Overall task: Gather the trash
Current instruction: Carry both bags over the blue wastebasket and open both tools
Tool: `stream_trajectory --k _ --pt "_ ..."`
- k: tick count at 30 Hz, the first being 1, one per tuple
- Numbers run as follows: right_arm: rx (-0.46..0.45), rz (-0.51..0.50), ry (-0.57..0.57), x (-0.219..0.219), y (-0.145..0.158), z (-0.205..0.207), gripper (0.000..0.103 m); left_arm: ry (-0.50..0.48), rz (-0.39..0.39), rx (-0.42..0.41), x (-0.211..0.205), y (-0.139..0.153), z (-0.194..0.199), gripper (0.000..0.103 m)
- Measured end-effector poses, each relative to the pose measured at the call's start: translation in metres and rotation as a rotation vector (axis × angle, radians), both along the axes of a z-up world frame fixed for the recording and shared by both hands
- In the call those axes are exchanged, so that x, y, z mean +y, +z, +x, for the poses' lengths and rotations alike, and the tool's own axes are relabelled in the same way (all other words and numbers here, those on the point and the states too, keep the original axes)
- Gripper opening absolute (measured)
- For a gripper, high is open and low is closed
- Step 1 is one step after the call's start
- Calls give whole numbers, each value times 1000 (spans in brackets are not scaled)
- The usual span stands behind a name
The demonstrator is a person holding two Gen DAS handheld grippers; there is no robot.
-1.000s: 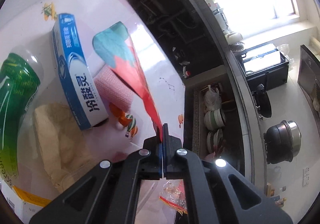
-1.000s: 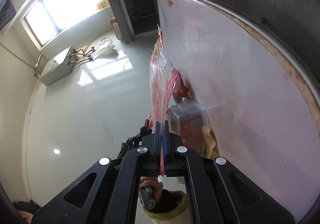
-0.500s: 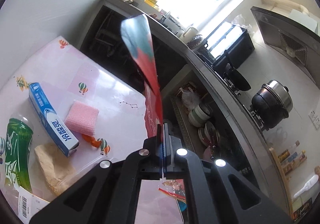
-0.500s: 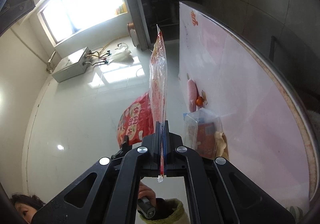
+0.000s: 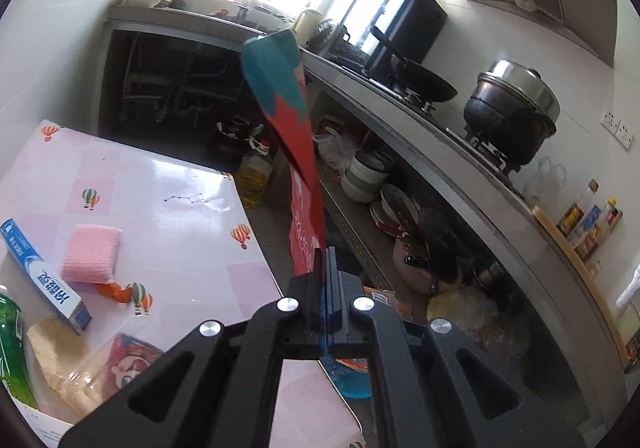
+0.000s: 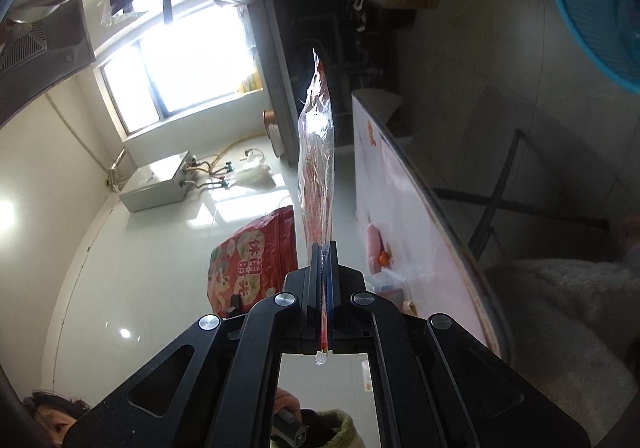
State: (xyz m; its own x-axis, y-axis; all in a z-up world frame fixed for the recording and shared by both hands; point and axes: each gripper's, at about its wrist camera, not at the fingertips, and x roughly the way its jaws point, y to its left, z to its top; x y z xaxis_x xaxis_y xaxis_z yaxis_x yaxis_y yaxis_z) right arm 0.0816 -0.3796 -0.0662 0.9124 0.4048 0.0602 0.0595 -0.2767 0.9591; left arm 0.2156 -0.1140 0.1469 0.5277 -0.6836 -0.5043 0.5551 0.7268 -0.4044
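Your left gripper [image 5: 326,260] is clamped shut on a red and teal wrapper [image 5: 288,108], raised beyond the surface [image 5: 168,184] edge. Your right gripper [image 6: 322,254] pinches a clear wrapper [image 6: 318,164] beside that surface.

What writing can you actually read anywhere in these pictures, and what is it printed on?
"休闲时光" on the red snack bag held by the left tool.
"冷酸灵" on the blue toothpaste box, upside down.
Green bottle label: mostly cut off, unreadable.
Clear wrapper in the right tool: print unreadable.
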Motion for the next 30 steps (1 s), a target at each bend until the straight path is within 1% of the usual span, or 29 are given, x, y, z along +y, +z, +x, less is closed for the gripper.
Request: stream_trajectory --k 6,8,12,15,21,25,30 --pt "64 15 -119 -22 -25 -43 1 -143 98 16 -69 -14 -7 0" --pt "97 17 -147 -28 -34 -54 1 -193 138 28 -95 -24 -9 0" --pt "179 5 -188 -32 -54 -72 1 -269 211 77 -141 -48 -9 0" --pt "217 21 -212 -31 -68 -77 1 -318 270 95 -171 -65 -13 0" --pt "275 17 -244 -37 -82 -80 1 -396 367 118 -223 -95 -17 0" --pt "328 -6 -262 -43 -90 -81 1 -439 432 148 -252 -119 -14 0" --pt "404 -47 -281 -54 -102 -89 1 -487 491 189 -282 -147 -12 0"
